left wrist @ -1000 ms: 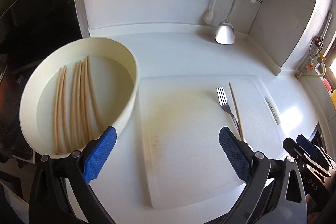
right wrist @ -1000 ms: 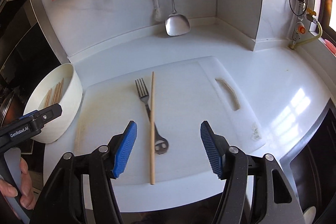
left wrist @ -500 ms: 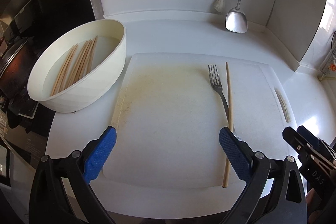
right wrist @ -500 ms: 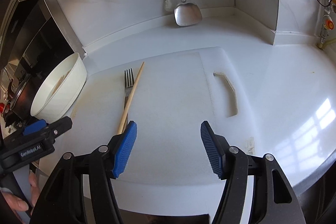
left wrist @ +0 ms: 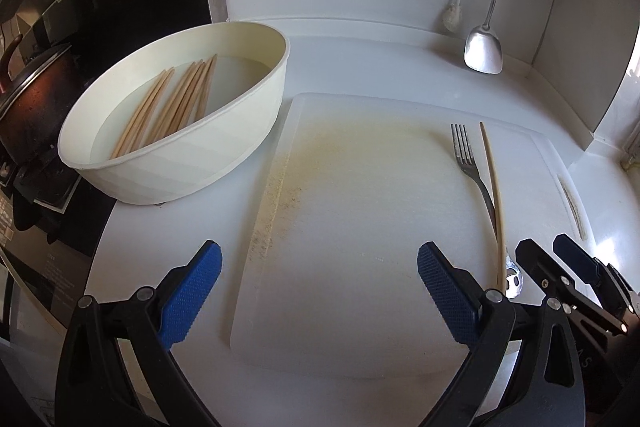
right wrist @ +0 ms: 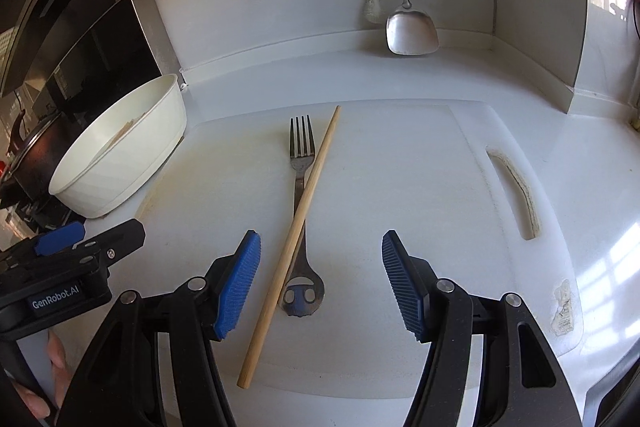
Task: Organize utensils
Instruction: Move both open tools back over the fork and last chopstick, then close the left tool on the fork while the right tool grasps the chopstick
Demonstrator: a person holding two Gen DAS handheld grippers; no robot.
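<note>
A chopstick [right wrist: 298, 231] lies slantwise across the fork [right wrist: 301, 195] on the cutting board [right wrist: 400, 187], tip toward 1 o'clock in the right view. The right tool [right wrist: 320, 283] hovers over both, jaws apart and empty. The left tool [left wrist: 318, 287], also spread wide, hangs at 9 o'clock. The bowl [left wrist: 224, 163] of chopsticks [left wrist: 168, 107] sits on the surface at 10 o'clock.
</note>
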